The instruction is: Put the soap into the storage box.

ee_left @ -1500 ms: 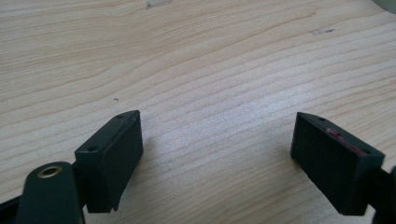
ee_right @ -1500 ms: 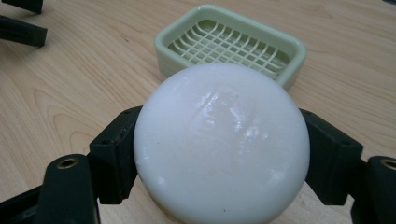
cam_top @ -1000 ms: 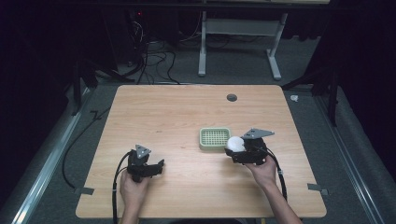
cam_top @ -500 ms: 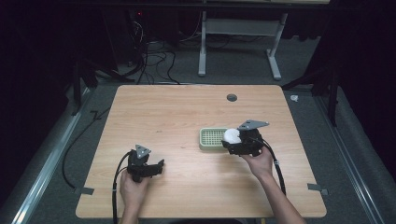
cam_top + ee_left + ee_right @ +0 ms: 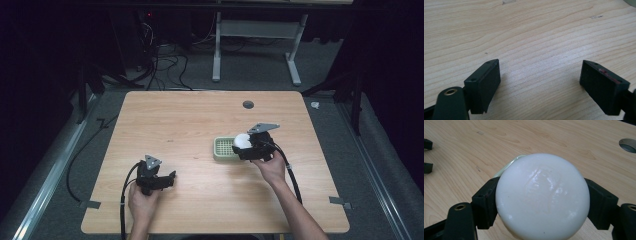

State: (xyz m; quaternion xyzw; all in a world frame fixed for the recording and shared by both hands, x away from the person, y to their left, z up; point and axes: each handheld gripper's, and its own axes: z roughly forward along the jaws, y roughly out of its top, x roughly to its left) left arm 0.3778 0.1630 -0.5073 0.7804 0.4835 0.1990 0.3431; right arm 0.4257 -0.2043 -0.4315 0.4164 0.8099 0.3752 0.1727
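- I'm working over a wooden desk (image 5: 190,120); grey carpet and cables are lying beyond.
- My right claw (image 5: 243,145) is gripping a round white soap (image 5: 542,196) above the green tray (image 5: 223,148), toward 3 o'clock; it's round, so no long axis.
- My left claw (image 5: 171,178) is sitting open at 7 o'clock.

The light wooden tabletop (image 5: 190,125) is lit evenly from overhead, while the surrounding floor and room fall into deep darkness. The high view is soft and slightly grainy. In the right gripper view, the glossy round white soap bar (image 5: 542,196) carries small specular highlights. In the left gripper view, faint shadows lie beneath the black jaws; wood grain stays sharp.
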